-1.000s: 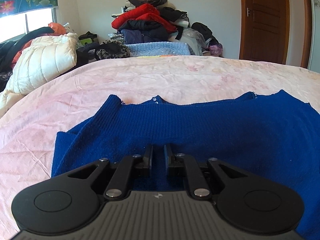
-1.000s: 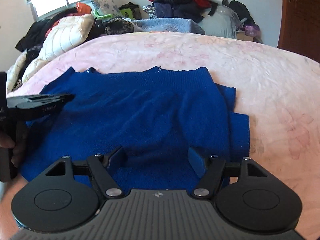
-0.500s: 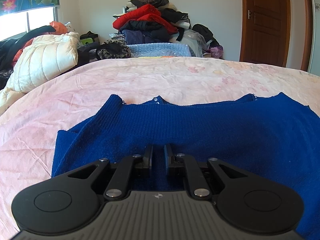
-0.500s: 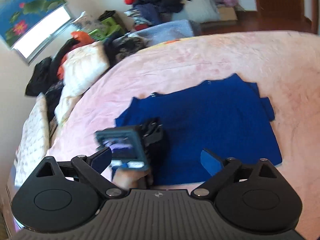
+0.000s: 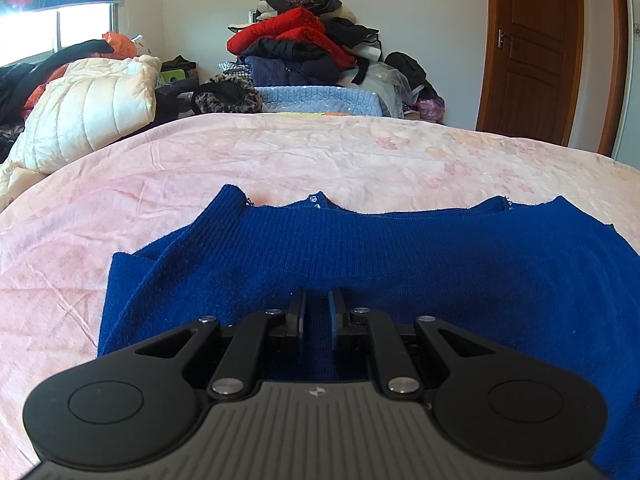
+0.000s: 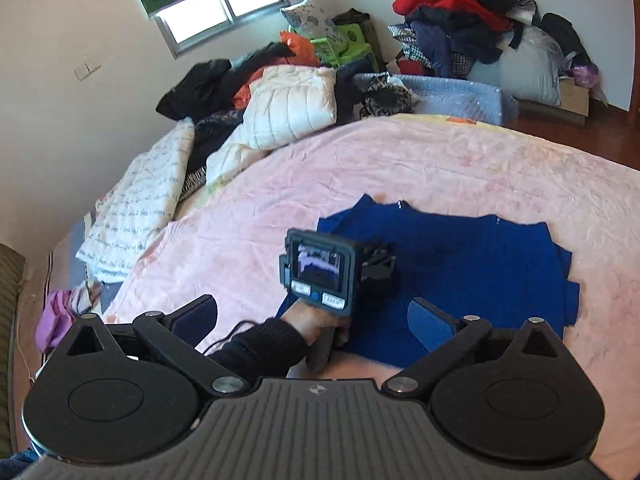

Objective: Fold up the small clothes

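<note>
Jaws on the right gripper (image 6: pixel 312 316) have just been opening and are now standing wide with nothing between them, having let go of the near hem and risen well above the blue sweater (image 6: pixel 460 272). The left gripper (image 5: pixel 317 314) is staying put, its jaws nearly shut and pinching a ridge of that sweater, which is lying flat on the pink bedspread (image 5: pixel 280 160) ahead of them. Judging by this, one fold is finished and the right gripper is free for the next.
</note>
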Demonstrator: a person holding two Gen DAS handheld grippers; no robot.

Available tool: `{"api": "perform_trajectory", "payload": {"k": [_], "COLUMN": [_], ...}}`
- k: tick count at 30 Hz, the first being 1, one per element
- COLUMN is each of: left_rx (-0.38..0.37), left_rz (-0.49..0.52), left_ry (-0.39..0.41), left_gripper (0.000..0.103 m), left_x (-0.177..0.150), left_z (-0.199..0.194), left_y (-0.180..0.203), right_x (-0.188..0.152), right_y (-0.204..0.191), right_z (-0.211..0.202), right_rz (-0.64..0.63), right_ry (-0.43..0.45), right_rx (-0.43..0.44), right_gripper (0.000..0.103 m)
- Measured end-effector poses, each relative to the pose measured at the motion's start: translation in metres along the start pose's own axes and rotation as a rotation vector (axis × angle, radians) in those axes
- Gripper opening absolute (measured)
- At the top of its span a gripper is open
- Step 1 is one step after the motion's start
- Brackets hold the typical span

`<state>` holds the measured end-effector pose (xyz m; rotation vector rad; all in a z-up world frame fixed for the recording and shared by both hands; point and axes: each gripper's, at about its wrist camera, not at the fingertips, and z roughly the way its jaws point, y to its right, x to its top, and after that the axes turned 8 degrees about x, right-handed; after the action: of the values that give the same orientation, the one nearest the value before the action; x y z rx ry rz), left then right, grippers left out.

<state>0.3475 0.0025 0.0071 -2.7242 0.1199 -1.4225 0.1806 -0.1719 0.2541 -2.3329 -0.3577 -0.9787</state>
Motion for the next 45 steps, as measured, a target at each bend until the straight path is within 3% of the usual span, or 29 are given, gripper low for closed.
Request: {"api": "perform_trajectory", "payload": {"k": [1, 3, 5, 7, 8, 10, 11, 12, 13, 15, 19, 21, 23, 24, 26, 27, 28, 29, 31, 33, 36, 37, 41, 43, 45], "left_rx": [0.003, 0.005, 0.001, -0.002, -0.004, -0.009, -0.012, -0.016, -0.021, -0.029, -0.031, -0.004, 0.046, 0.032, 0.008, -0.011, -0.034, -0.04, -0.043, -0.062, -0.172, -0.184, -0.143, -0.139, -0.137], "left_rz": [0.003, 0.006, 0.0, -0.006, -0.009, -0.016, -0.02, -0.025, -0.032, -0.044, -0.048, -0.033, -0.038, -0.053, -0.118, -0.185, -0.267, -0.366, -0.516, -0.672, -0.97, -1.037, -1.096, -1.086, -1.088], "left_ry": [0.001, 0.001, 0.0, 0.0, -0.001, -0.001, -0.002, -0.002, -0.004, -0.006, -0.007, -0.008, -0.013, -0.008, 0.004, 0.011, 0.02, 0.027, 0.004, -0.07, -0.212, -0.203, -0.206, -0.23, -0.255], "left_gripper": [0.011, 0.011, 0.011, 0.011, 0.011, 0.011, 0.011, 0.011, 0.011, 0.011, 0.012, 0.012, 0.014, 0.016, 0.029, 0.052, 0.081, 0.09, 0.092, 0.092, 0.091, 0.09, 0.088, 0.066, 0.062], "left_x": [0.0, 0.0, 0.0, 0.0, 0.0, 0.0, 0.0, 0.0, 0.0, 0.0, 0.001, 0.002, 0.003, 0.003, -0.004, -0.012, -0.021, -0.032, -0.054, -0.076, -0.111, -0.119, -0.112, -0.105, -0.102], "left_z": [0.0, 0.0, 0.001, 0.001, 0.001, 0.001, 0.001, 0.002, 0.002, 0.003, 0.004, -0.002, -0.023, -0.039, -0.074, -0.096, -0.115, -0.132, -0.152, -0.156, -0.142, -0.14, -0.129, -0.119, -0.11], "left_y": [0.001, 0.001, 0.001, 0.0, 0.0, -0.001, -0.002, -0.004, -0.005, -0.008, -0.009, -0.01, -0.015, -0.023, -0.042, -0.058, -0.073, -0.087, -0.11, -0.13, -0.15, -0.153, -0.15, -0.145, -0.14], "right_x": [-0.008, -0.021, -0.04, -0.055, -0.061, -0.073, -0.078, -0.083, -0.088, -0.093, -0.084, -0.079, -0.079, -0.083, -0.095, -0.103, -0.111, -0.121, -0.138, -0.15, -0.167, -0.168, -0.166, -0.167, -0.168], "right_y": [0.026, 0.074, 0.119, 0.158, 0.175, 0.199, 0.204, 0.208, 0.213, 0.229, 0.22, 0.213, 0.208, 0.207, 0.215, 0.223, 0.233, 0.243, 0.258, 0.264, 0.265, 0.261, 0.253, 0.252, 0.249], "right_z": [0.01, 0.041, 0.084, 0.126, 0.14, 0.154, 0.153, 0.15, 0.149, 0.142, 0.149, 0.14, 0.118, 0.102, 0.073, 0.059, 0.046, 0.035, 0.019, 0.013, 0.019, 0.023, 0.032, 0.034, 0.034], "right_rz": [-0.011, -0.095, -0.242, -0.333, -0.311, -0.217, -0.186, -0.179, -0.173, -0.091, -0.102, -0.071, -0.033, -0.007, 0.077, 0.151, 0.234, 0.316, 0.45, 0.514, 0.585, 0.571, 0.552, 0.546, 0.528], "right_ry": [0.051, 0.07, 0.084, -0.022, -0.079, -0.145, -0.129, -0.106, -0.105, -0.059, -0.111, -0.104, -0.055, -0.026, 0.006, 0.019, 0.033, 0.049, 0.074, 0.077, 0.076, 0.098, 0.107, 0.119, 0.122], "right_rx": [-0.015, -0.075, -0.28, -0.428, -0.449, -0.426, -0.395, -0.385, -0.4, -0.37, -0.418, -0.437, -0.38, -0.338, -0.255, -0.216, -0.176, -0.135, -0.097, -0.082, -0.037, -0.043, -0.046, -0.044, -0.047], "right_gripper": [0.103, 0.102, 0.101, 0.096, 0.089, 0.082, 0.083, 0.087, 0.098, 0.101, 0.101, 0.097, 0.096, 0.098, 0.101, 0.101, 0.1, 0.099, 0.096, 0.094, 0.094, 0.095, 0.095, 0.099, 0.099]}}
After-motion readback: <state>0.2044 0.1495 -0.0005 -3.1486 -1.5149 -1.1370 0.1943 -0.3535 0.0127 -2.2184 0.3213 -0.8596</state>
